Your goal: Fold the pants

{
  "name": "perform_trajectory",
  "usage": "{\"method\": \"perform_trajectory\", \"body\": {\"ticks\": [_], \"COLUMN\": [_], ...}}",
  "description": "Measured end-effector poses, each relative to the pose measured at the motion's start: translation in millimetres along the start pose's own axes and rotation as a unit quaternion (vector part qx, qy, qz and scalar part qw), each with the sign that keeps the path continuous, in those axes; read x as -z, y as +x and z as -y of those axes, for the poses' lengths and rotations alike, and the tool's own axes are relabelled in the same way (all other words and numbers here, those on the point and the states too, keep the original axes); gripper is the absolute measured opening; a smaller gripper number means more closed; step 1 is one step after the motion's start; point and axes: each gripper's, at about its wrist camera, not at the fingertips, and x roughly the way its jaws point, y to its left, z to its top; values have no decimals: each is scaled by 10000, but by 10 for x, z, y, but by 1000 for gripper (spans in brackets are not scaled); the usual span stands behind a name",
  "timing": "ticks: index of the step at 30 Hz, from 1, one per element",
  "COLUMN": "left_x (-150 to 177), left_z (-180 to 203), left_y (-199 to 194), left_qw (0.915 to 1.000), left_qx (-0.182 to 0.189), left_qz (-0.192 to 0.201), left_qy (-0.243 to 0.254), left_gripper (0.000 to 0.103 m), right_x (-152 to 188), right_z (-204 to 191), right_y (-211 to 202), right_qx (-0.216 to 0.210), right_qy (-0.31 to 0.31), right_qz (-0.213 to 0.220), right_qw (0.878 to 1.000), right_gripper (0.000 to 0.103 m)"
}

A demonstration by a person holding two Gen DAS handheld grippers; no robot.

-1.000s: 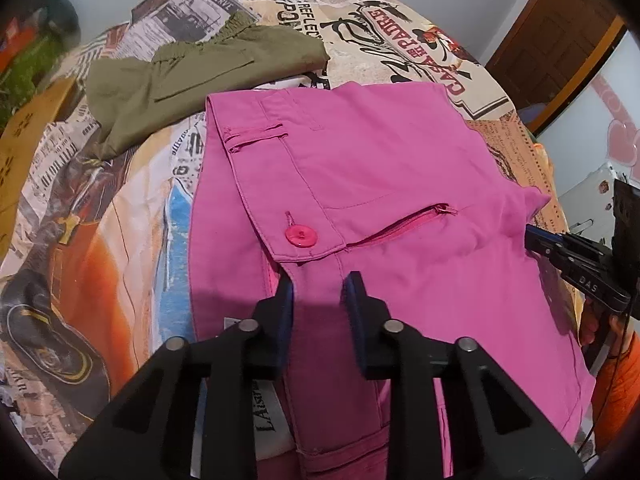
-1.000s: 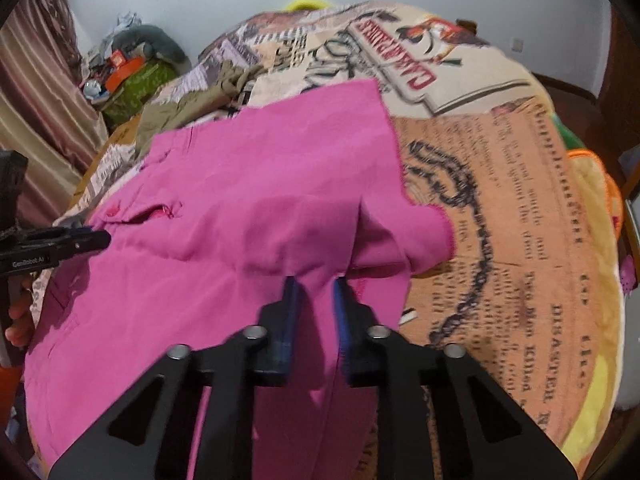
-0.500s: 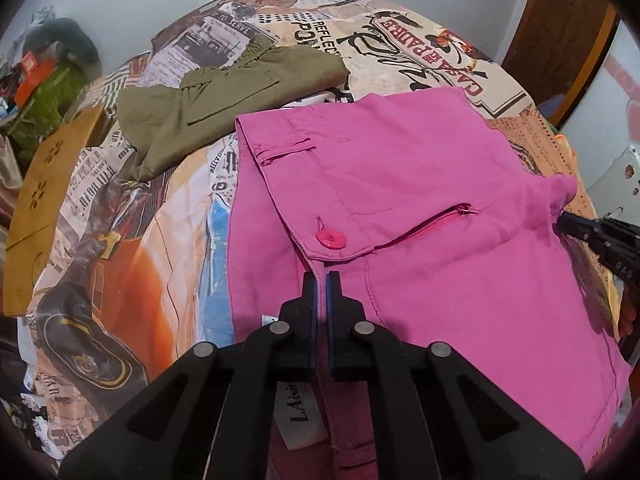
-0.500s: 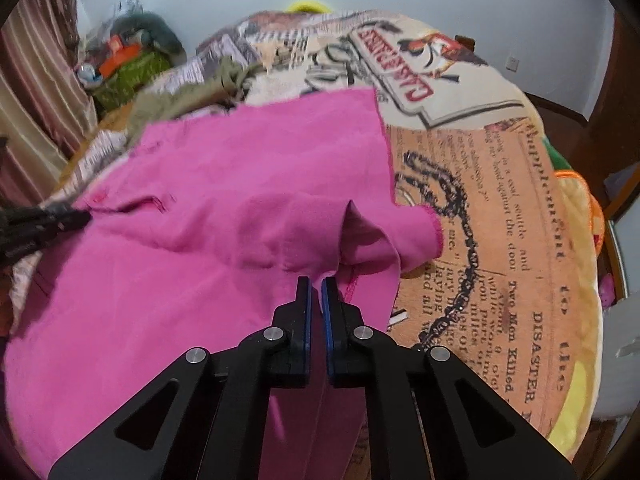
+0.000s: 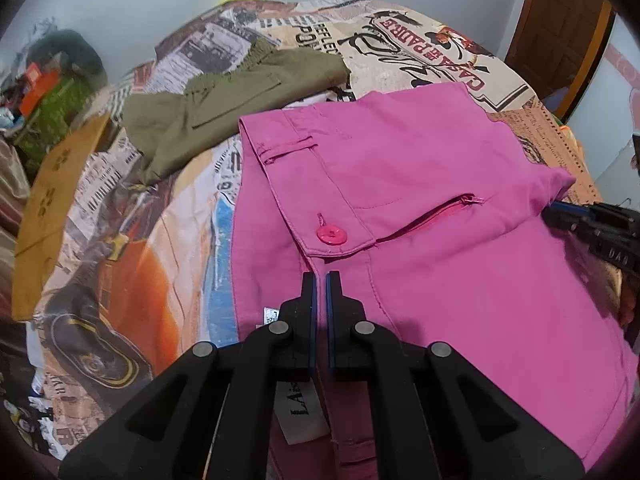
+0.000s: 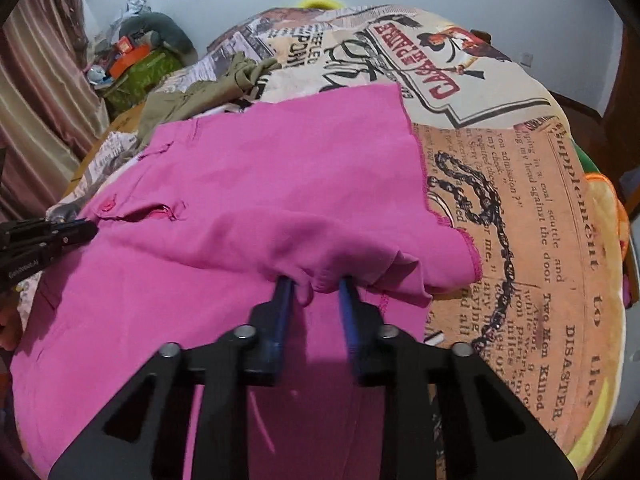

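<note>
The olive garment [image 5: 224,116] is lying on the bed [image 5: 120,240] at the far left, touching the far corner of the pink pants [image 5: 420,208]. The pink pants are lying spread on the bed's printed cover, waistband to the left. The left tongs [image 5: 320,280] are pinching narrowly on the waistband fabric just below the pink button [image 5: 331,235]. The right tongs [image 6: 316,286] are standing parted at the folded leg hem, with a fabric fold sitting between the blue fingers [image 6: 283,300].
</note>
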Motion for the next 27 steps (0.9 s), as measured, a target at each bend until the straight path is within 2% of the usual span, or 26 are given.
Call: {"method": "perform_trajectory", "body": {"ticks": [1, 6, 8, 10, 13, 17, 21, 22, 24, 26, 27], "left_x": [4, 1, 3, 27, 47, 36, 86, 98, 103, 98, 99], "left_z": [10, 58, 42, -11, -72, -96, -120, -113, -98, -78, -67], "left_y": [-2, -37, -19, 23, 80, 55, -7, -9, -7, -5, -3], "left_qw": [10000, 9994, 9988, 9994, 9998, 9998, 9997, 9997, 9997, 9997, 9997], "left_qx": [-35, -230, -355, -218, -41, 34, 136, 118, 83, 24, -6], "left_qz": [14, 97, 52, -49, -143, -189, -203, -202, -213, -223, -219], "left_qy": [29, 254, 329, 247, 134, 40, 15, 22, 40, 54, 72], "left_gripper": [4, 4, 4, 4, 5, 6, 6, 7, 7, 7, 7], "right_x": [-3, 30, 34, 51, 68, 32, 53, 46, 1, -78, -122], "right_z": [-5, -52, -55, -8, 156, 183, 226, 236, 245, 237, 220], "right_y": [-11, -11, -8, 8, 24, -35, -265, -335, -441, -484, -476], "right_qx": [22, 249, 502, 681, 561, 400, 275, 265, 254, 319, 349], "right_qy": [-33, -368, -494, -564, -378, -284, 24, 83, 155, 105, 31], "right_qz": [19, 30, 30, -11, -164, -316, -143, -33, 175, 318, 356], "right_qw": [10000, 9990, 9975, 9961, 9976, 9983, 9995, 9996, 9994, 9989, 9988], "right_gripper": [6, 4, 1, 1, 0, 1, 4, 6, 18, 49, 52]}}
